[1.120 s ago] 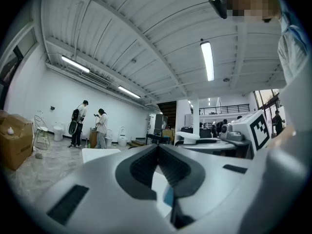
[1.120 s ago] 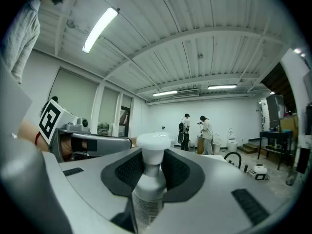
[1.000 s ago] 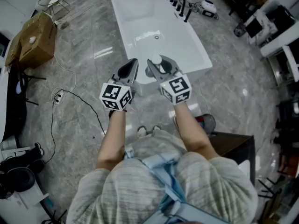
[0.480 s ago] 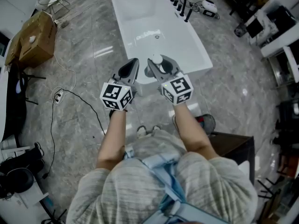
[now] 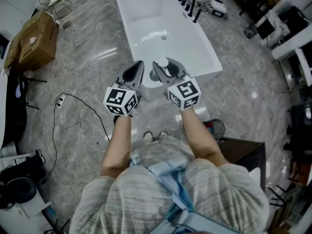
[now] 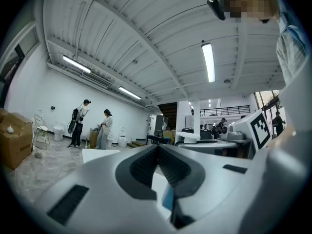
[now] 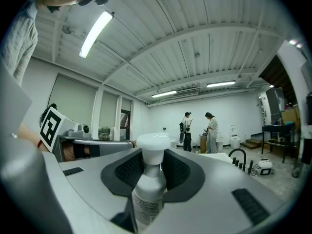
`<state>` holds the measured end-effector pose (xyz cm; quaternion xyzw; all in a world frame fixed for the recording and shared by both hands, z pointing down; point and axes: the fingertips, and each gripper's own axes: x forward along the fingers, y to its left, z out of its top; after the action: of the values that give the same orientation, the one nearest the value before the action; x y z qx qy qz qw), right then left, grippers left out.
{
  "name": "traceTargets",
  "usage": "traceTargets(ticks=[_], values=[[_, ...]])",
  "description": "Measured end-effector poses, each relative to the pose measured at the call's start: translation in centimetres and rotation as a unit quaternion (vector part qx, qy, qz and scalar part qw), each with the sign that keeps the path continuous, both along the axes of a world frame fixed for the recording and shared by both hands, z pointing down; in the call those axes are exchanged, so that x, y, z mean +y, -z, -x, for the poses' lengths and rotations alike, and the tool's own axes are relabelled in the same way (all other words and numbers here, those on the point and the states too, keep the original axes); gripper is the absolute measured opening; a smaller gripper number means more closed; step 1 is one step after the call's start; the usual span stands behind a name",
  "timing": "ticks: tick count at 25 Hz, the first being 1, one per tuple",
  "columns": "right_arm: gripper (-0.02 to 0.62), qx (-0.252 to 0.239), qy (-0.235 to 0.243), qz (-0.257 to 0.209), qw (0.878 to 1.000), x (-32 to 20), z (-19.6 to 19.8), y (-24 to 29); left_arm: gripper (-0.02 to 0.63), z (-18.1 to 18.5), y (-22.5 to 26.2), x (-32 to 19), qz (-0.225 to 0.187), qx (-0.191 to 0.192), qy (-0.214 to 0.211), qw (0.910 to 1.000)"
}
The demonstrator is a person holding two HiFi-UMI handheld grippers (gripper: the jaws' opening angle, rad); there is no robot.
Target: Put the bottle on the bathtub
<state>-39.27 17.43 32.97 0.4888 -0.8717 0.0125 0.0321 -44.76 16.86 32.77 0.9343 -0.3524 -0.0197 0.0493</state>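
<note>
A white bottle (image 7: 150, 179) with a round white cap (image 5: 163, 62) stands upright between the jaws of my right gripper (image 5: 166, 68), which is shut on its neck. It hangs above the near end of the white bathtub (image 5: 146, 13). My left gripper (image 5: 136, 70) is beside it on the left, its jaws shut together with nothing between them; its dark ribbed pads (image 6: 157, 167) meet in the left gripper view. The right gripper (image 7: 152, 167) holds the bottle with the cap above the pads.
A black tap (image 5: 187, 5) stands on the tub's right rim. A cardboard box (image 5: 31, 40) sits on the floor at the left, with a cable (image 5: 73, 99) and socket strip near it. Two people (image 7: 200, 129) stand far off. A dark cabinet (image 5: 246, 152) is at the right.
</note>
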Motion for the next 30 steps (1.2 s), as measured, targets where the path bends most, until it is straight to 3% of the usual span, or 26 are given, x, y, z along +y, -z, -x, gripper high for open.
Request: traceTargets(ticks=[11, 16, 24, 30], values=[[0.106, 0.005, 0.004, -0.007, 1.0, -1.1, 2.9, 0.0, 0.005, 4.2, -0.2, -1.5, -0.01, 0.005, 0.01, 0.9999], [0.105, 0.01, 0.007, -0.004, 1.0, -1.9, 3.5, -0.2, 0.005, 4.5, -0.4, -2.0, -0.01, 0.005, 0.006, 0.9999], [0.106, 0.005, 0.015, -0.01, 1.0, -3.9, 0.3, 0.2, 0.005, 1.4, -0.3, -3.8, -0.015, 0.003, 0.013, 0.9998], [0.105, 0.003, 0.01, -0.004, 1.0, -5.9, -5.4, -0.2, 0.005, -4.9, -1.0, -5.7, -0.005, -0.001, 0.001, 1.0]])
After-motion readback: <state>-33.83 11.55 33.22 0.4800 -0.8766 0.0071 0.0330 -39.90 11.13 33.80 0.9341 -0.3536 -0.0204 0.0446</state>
